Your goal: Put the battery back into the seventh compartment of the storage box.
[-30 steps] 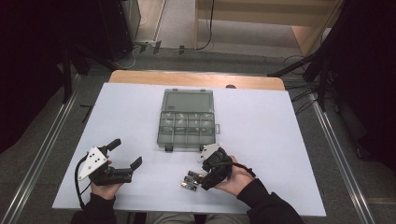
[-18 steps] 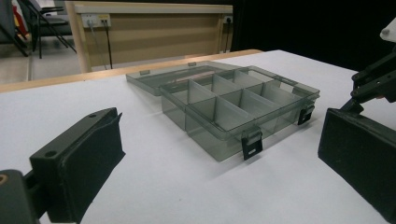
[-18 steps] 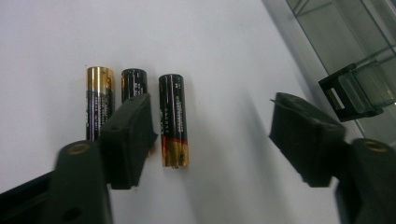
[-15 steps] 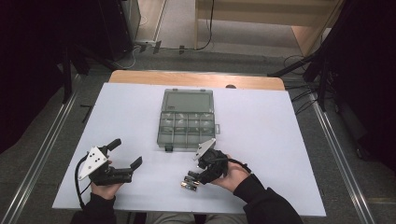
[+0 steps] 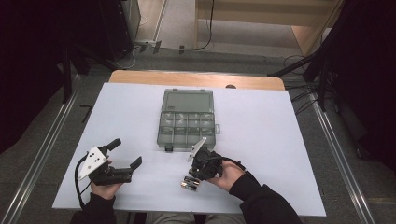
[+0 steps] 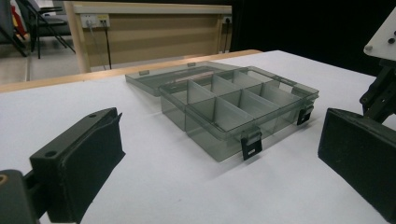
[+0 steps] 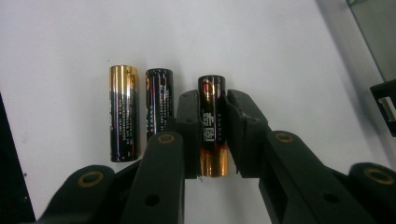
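Observation:
Three black-and-gold batteries point(image 5: 190, 184) lie side by side on the white table, near its front edge. My right gripper point(image 5: 197, 174) points down at them. Its jaws have just been closing and are now shut on the rightmost battery point(image 7: 213, 86), one pad on each side. The other two batteries point(image 7: 123, 112) point(image 7: 159, 100) lie free to its left. A clear grey compartment box point(image 5: 187, 123) stands open in the middle of the table with its lid folded back. My left gripper point(image 5: 125, 153) rests at the front left, open with nothing between its jaws, and faces the box point(image 6: 233, 107).
The box's compartments look empty in the left gripper view. Its black latches point(image 6: 251, 148) face the front edge of the table. The table's wooden back edge point(image 5: 196, 79) lies beyond the white sheet. Metal rails point(image 5: 42, 149) run along both sides on the floor.
My right gripper has edged left and down onto the batteries and its jaws have closed. The left gripper has stayed where it was.

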`<action>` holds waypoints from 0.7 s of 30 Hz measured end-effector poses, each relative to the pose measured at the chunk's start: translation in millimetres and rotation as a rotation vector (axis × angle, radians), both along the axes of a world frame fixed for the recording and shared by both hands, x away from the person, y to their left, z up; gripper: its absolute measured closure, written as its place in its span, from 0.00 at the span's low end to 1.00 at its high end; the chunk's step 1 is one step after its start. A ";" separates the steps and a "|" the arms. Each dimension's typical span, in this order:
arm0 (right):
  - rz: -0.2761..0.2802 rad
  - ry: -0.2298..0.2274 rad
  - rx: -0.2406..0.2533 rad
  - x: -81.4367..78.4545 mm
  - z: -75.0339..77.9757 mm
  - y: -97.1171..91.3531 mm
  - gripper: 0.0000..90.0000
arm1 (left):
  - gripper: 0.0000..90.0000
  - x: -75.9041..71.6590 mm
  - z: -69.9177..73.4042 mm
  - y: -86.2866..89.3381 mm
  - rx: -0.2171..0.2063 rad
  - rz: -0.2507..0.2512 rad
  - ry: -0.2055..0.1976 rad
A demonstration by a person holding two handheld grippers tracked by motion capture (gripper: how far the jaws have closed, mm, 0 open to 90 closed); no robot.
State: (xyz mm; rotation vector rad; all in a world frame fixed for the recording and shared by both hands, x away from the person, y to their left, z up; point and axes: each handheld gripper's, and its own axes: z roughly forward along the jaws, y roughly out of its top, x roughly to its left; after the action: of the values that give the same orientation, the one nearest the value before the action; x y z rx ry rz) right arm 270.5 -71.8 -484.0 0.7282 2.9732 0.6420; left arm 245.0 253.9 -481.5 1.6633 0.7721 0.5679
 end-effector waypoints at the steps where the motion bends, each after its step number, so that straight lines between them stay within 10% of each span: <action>1: 0.006 -0.002 -0.006 0.5 0.3 0.2 0.86 | 0.00 0.0 0.0 0.0 0.000 0.000 0.000; 21: -0.068 -0.038 0.078 4.7 15.7 -3.7 0.86 | 0.00 -0.3 0.2 -0.2 -0.004 -0.003 0.000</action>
State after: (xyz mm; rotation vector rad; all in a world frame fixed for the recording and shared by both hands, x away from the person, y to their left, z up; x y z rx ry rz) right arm 275.1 -75.5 -468.4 0.8089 2.8894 0.7621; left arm 244.7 253.8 -481.3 1.6606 0.7704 0.5642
